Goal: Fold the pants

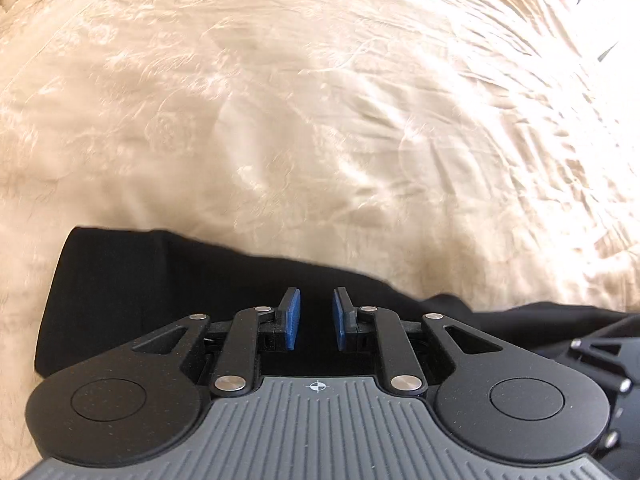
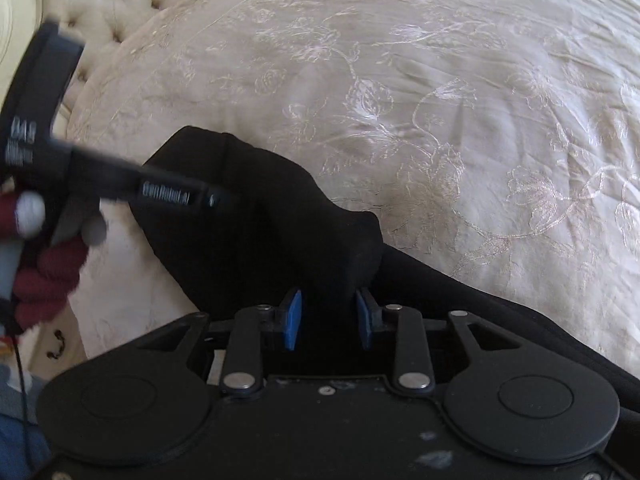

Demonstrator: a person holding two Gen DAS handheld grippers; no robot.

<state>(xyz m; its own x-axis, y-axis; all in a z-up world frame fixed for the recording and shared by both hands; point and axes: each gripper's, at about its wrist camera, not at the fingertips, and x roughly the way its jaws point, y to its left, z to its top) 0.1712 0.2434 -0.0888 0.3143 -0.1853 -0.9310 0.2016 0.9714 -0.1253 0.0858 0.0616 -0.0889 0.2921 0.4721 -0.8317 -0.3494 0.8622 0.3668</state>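
Black pants (image 1: 160, 280) lie on a cream embroidered bedspread (image 1: 320, 120). In the left wrist view my left gripper (image 1: 316, 318) hovers over the pants, its blue pads a little apart with nothing between them. In the right wrist view the pants (image 2: 280, 208) lie bunched in a raised fold. My right gripper (image 2: 329, 318) is open, its blue pads on either side of that fold without pinching it. The left gripper's body (image 2: 168, 192) shows blurred at the left, held by a hand in a maroon glove (image 2: 48, 276).
The bedspread (image 2: 440, 100) fills most of both views. A tufted cream headboard (image 2: 108, 4) stands at the upper left of the right wrist view. A cream bedside cabinet with a dark handle (image 2: 58, 346) is at the lower left.
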